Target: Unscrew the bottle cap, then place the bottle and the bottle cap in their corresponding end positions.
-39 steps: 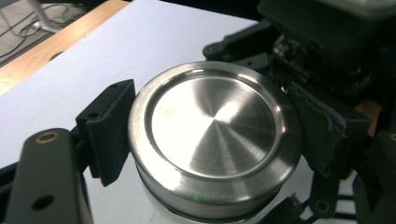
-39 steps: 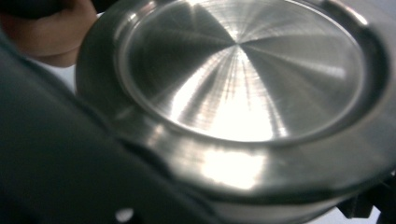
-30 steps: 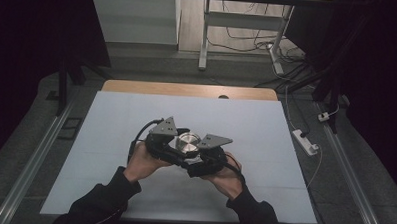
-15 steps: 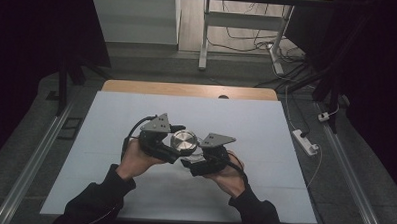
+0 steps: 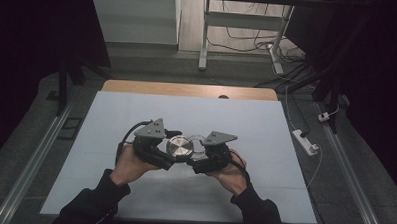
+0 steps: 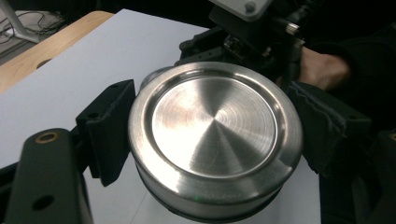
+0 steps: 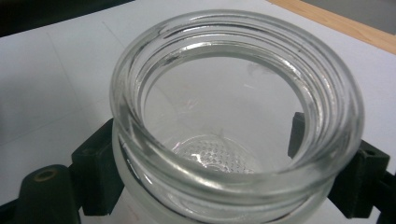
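Two pieces are in hand, low and a little left of centre in the high view: a round steel lid [image 5: 180, 147] and a clear glass jar [image 7: 238, 116]. The left gripper [image 5: 161, 155] has its jaws closed on the lid's rim from opposite sides, and in the left gripper view the brushed disc [image 6: 212, 135] sits between the two black pads, tilted toward the camera. The right gripper [image 5: 204, 162] is closed on the jar just below its threaded neck, the open mouth facing the lens in the right gripper view. From above the lid hides most of the jar, so whether the two touch or stand just apart is hard to say; the jar looks open, the lid off it. Both are stiff and smooth, so neither gives under the pads, and both could slip if the grip loosens. The lid is probably light and takes a firm squeeze across its rim. The jar looks thick-walled and heavier, and it would chip or break if dropped on the white table [image 5: 111, 119]. The band under the thread is a sound hold, since the lip above stops it sliding down through the jaws.
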Demonstrator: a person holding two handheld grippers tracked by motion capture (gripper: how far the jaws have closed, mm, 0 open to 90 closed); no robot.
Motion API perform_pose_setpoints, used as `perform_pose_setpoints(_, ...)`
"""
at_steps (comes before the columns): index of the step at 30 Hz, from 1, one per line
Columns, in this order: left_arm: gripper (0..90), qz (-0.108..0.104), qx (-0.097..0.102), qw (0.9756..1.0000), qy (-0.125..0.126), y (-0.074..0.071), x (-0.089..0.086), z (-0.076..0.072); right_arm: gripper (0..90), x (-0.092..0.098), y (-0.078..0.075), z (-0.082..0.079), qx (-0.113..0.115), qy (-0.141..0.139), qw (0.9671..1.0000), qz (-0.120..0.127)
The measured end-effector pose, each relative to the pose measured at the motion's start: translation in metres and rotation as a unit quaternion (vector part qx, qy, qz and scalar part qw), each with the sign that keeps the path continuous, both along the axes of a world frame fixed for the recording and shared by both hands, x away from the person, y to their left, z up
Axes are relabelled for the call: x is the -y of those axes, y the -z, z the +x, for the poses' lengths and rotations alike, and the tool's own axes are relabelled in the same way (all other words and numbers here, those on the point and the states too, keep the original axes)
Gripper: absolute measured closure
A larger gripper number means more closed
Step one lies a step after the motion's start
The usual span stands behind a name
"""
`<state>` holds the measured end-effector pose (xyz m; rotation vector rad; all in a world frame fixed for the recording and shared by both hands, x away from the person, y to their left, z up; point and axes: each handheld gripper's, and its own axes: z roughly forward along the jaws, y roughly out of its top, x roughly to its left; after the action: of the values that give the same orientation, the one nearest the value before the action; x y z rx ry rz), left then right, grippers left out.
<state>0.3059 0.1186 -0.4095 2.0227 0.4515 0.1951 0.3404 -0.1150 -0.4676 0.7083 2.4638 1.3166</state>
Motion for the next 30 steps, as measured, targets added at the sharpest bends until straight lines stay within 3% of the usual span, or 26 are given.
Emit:
perform_pose_setpoints(12,20.2,-0.004,0.0,0.9999,0.014,0.005,-0.006,-0.014,14.8,0.005,-0.002,0.008,0.004,0.011,0.9999,0.001)
perform_pose_setpoints(30,20.1,0.003,0.011,0.999,0.044,0.023,0.006,-0.03,14.8,0.002,-0.003,0.024,0.007,0.018,0.9998,0.001)
